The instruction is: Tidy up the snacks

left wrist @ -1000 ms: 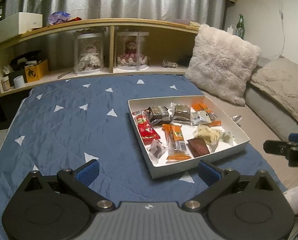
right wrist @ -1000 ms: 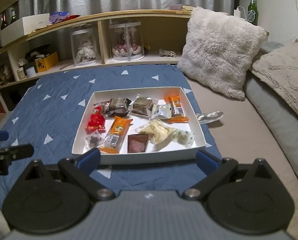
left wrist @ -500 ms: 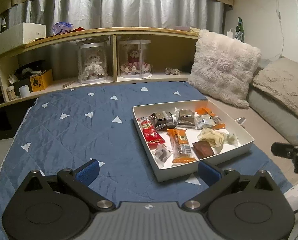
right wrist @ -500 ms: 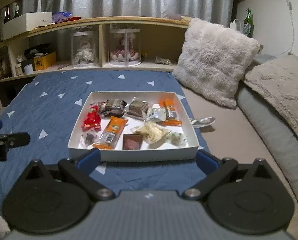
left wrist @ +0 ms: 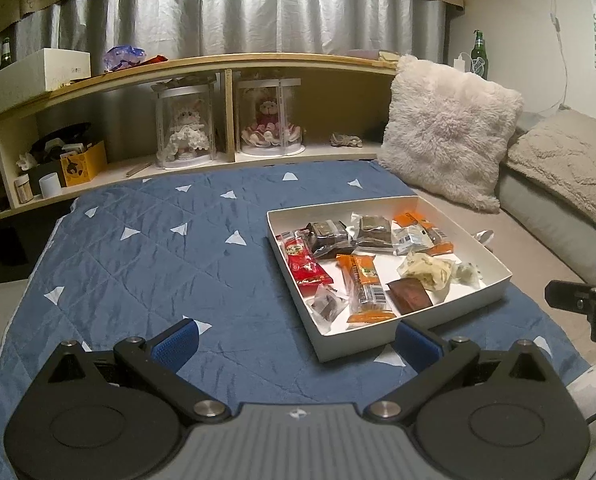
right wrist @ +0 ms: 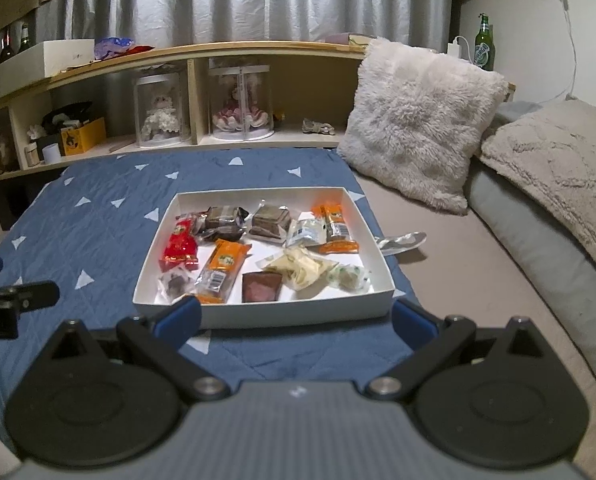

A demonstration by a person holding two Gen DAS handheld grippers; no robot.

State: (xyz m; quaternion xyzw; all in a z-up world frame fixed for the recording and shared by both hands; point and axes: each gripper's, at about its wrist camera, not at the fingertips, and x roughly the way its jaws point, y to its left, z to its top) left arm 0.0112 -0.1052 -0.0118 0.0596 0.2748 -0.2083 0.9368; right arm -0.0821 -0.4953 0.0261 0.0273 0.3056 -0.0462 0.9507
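A blue quilt (right wrist: 98,216) with white triangles is covering a bed, and a white box (right wrist: 258,316) is sitting on it near the quilt's right edge. The box is holding a loose jumble of wrapped snacks: a red packet (right wrist: 180,247), an orange bar (right wrist: 222,266), a brown square (right wrist: 260,287) and a crinkly pale wrapper (right wrist: 302,267), several of them overlapping.

The left gripper (left wrist: 296,338) is hovering over the quilt beside the box with its jaws spread wide and nothing between them. The right gripper (right wrist: 294,318) is hanging just short of the box's near wall, jaws also wide and empty.

Likely risks: the soft bedding is giving the light box little footing, so a push on its wall could slide or tip it. Overlapping slick wrappers could slip, or two could lift together. A silver wrapper (right wrist: 401,241) is lying outside the box and could be overlooked.
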